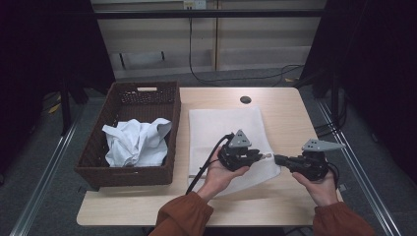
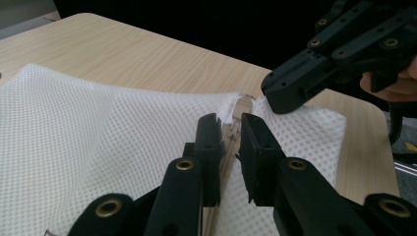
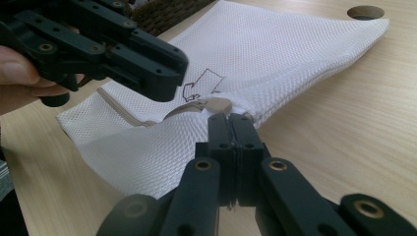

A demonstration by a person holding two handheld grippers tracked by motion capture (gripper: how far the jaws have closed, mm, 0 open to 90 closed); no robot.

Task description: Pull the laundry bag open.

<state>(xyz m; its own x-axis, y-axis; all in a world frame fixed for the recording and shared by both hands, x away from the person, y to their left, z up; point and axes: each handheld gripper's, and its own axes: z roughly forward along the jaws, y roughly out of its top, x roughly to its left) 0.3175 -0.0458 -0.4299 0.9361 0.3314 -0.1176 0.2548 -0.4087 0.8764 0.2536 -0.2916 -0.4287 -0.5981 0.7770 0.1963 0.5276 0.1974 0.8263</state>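
While the white mesh laundry bag (image 1: 226,135) lay flat on the wooden table (image 1: 285,123), its near corner sat just ahead of the right tongs (image 3: 230,120), whose jaws were pressed together on the mesh beside the zipper's end, probably to anchor the fabric. Facing them, the left tongs (image 2: 230,125) hovered over the beige zipper (image 2: 231,142), jaws narrowly parted with the zipper line between them but not yet pinched, likely hunting the pull. To the left tongs' far side stood a dark wicker basket (image 1: 96,147) holding crumpled white cloth (image 1: 135,140). Beyond the tongs, a cable hole (image 1: 245,100) pierced the tabletop; grey floor and dark curtains surrounded everything.
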